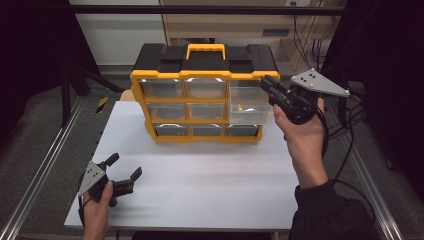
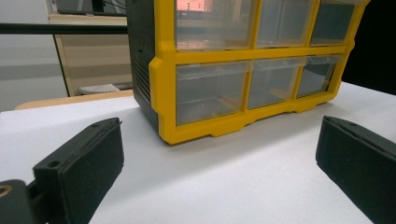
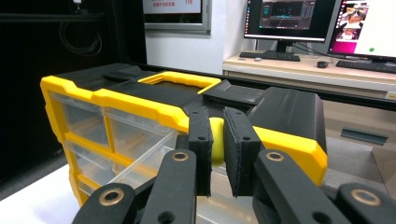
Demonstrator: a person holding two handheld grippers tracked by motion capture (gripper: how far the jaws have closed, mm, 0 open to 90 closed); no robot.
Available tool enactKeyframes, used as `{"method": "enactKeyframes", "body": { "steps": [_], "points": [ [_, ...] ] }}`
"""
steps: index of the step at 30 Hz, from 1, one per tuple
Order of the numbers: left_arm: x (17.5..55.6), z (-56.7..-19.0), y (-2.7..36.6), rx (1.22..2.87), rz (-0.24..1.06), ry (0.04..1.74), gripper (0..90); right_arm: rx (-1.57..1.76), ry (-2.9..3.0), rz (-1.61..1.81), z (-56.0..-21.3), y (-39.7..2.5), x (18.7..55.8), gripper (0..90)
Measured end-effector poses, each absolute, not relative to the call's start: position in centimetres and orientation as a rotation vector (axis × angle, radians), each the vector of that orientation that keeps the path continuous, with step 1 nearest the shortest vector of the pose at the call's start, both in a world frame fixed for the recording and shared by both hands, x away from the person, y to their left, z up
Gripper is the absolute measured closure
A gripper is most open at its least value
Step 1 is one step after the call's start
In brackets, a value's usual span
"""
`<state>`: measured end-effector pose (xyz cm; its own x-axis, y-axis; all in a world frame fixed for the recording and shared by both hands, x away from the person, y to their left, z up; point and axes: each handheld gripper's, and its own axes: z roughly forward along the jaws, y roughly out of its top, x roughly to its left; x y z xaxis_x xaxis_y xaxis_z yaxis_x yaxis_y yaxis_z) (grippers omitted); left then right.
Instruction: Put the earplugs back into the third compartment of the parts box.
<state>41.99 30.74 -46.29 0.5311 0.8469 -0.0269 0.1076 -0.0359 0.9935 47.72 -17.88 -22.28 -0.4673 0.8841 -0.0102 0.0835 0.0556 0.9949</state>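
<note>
Yellow and black plastic make up the drawer cabinet (image 1: pixel 202 95), which stands at the twelve o'clock end of the white table (image 1: pixel 200 180), its clear drawers facing the person. The top right drawer (image 1: pixel 248 102) is pulled out toward the person, with something small and yellow inside. The right gripper (image 1: pixel 270 87), held at about two o'clock, has its jaws nearly pressed together at the upper right corner of the cabinet front, above that pulled-out drawer; whether they pinch anything cannot be told. In the right gripper view its jaws stand close together before the yellow frame. The left gripper (image 1: pixel 125 167) rests on the table at about eight o'clock, well apart from the cabinet, jaws spread wide with nothing between them.
</note>
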Motion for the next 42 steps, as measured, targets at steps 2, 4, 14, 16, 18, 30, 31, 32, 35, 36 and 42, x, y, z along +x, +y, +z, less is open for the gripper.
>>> {"method": "enactKeyframes", "body": {
  "steps": [2,4,14,16,18,30,31,32,35,36,42],
  "points": [
    [42.0,-46.3,30.7,1.508,0.731,0.858,0.8,0.984,1.655,1.478,-22.3,-17.7,48.0,81.9],
    [42.0,-46.3,30.7,1.508,0.731,0.858,0.8,0.984,1.664,1.472,-22.2,-17.5,48.2,81.7],
    [42.0,-46.3,30.8,1.507,0.731,0.859,0.8,1.016,1.718,1.415,-22.6,-16.8,49.2,79.7],
    [42.0,-46.3,30.8,1.506,0.73,0.858,0.8,1.019,1.725,1.416,-22.6,-16.7,49.2,77.8],
    [42.0,-46.3,30.8,1.507,0.73,0.859,0.8,1.009,1.727,1.416,-22.7,-16.6,49.2,77.2],
    [42.0,-46.3,30.8,1.506,0.731,0.859,0.8,0.993,1.692,1.425,-22.6,-16.7,48.7,62.5],
    [42.0,-46.3,30.8,1.505,0.73,0.859,0.8,0.993,1.687,1.429,-22.6,-16.7,48.6,60.9],
    [42.0,-46.3,30.8,1.504,0.73,0.86,0.8,0.991,1.677,1.432,-22.6,-16.8,48.5,60.6],
    [42.0,-46.3,30.8,1.505,0.73,0.859,0.8,0.985,1.653,1.443,-22.5,-17.0,48.2,54.2],
    [42.0,-46.3,30.8,1.505,0.73,0.86,0.8,0.983,1.65,1.446,-22.5,-17.1,48.2,51.5],
    [42.0,-46.3,30.8,1.507,0.731,0.859,0.8,1.002,1.595,1.47,-22.5,-17.7,47.7,33.6]
  ]
}}
